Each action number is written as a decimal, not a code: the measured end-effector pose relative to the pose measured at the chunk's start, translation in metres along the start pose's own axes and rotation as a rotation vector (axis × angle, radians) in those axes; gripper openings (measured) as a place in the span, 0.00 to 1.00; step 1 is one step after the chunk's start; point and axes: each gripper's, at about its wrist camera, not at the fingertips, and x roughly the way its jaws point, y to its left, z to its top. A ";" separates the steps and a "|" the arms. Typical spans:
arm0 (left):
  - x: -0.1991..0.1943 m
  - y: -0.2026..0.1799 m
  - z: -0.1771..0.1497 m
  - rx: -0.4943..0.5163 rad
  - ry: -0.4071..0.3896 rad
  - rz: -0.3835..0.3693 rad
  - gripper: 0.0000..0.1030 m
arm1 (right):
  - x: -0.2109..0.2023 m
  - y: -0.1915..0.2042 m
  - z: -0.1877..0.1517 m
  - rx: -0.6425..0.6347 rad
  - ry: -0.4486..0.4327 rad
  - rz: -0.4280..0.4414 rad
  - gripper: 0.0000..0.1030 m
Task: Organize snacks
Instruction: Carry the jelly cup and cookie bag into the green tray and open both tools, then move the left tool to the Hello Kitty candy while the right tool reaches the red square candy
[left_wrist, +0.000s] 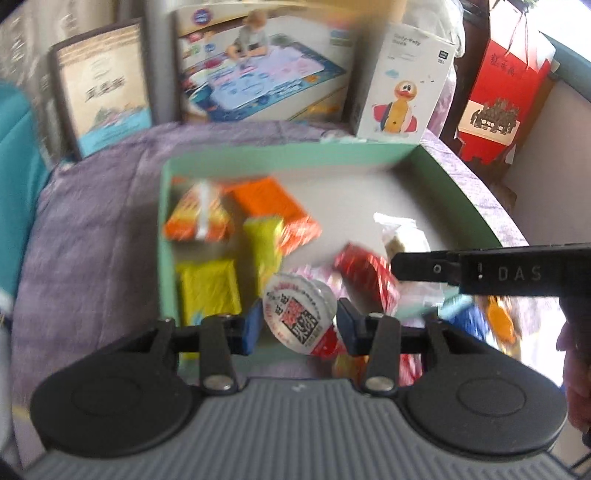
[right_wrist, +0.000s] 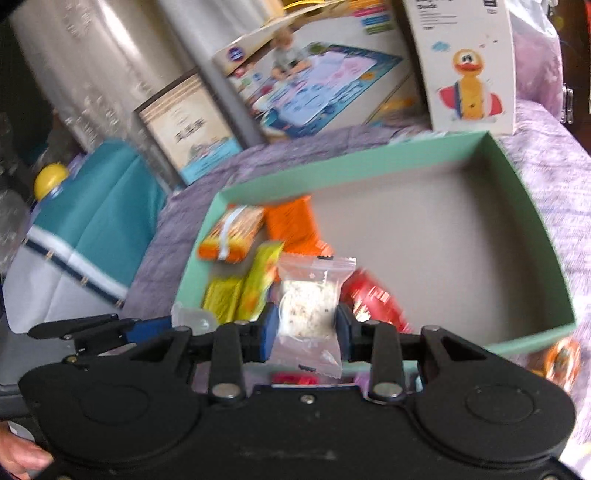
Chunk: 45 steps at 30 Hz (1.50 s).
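Purple cloth (left_wrist: 92, 221) covered the surface, and a mint-green box (right_wrist: 524, 229) sat open on it, its grey floor bare across the right half. Behind it leaned a duck toy carton (left_wrist: 402, 85), a play-mat carton (left_wrist: 258, 70) and a framed picture (left_wrist: 103, 85), all softened by motion blur so their print could not be read.

Snacks lay along the left part of the box: an orange packet with a white stripe (right_wrist: 232, 236), another orange packet (left_wrist: 273, 206) and two yellow packets (left_wrist: 210, 291), their labels smeared. A red packet (right_wrist: 373, 299) lay near the middle, partly hidden behind the claws in both views.

The left gripper (left_wrist: 299, 325) was clamped on a small jelly cup (left_wrist: 299, 317), its blue pads pressing both sides, held over the near edge of the box. The cup's foil lid showed; its body was mostly hidden below the lid.

The right gripper (right_wrist: 306, 328) was clamped on a clear bag of a white grainy bar (right_wrist: 310, 310), the bag's lower end cut off behind the tool body. It hung above the near left part of the box. Loose snacks outside the near wall (right_wrist: 561, 358) were too blurred to name. A hand (right_wrist: 18, 458) showed only at the frame corner.
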 end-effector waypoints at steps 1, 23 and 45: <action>0.009 -0.005 0.008 0.011 0.002 0.001 0.41 | 0.006 -0.004 0.006 0.005 0.003 -0.003 0.32; 0.082 -0.019 0.055 0.059 0.022 0.108 0.96 | 0.078 -0.031 0.054 0.060 0.027 -0.008 0.69; 0.004 -0.045 -0.042 0.074 0.078 0.087 1.00 | -0.025 -0.009 -0.018 0.019 -0.041 -0.002 0.97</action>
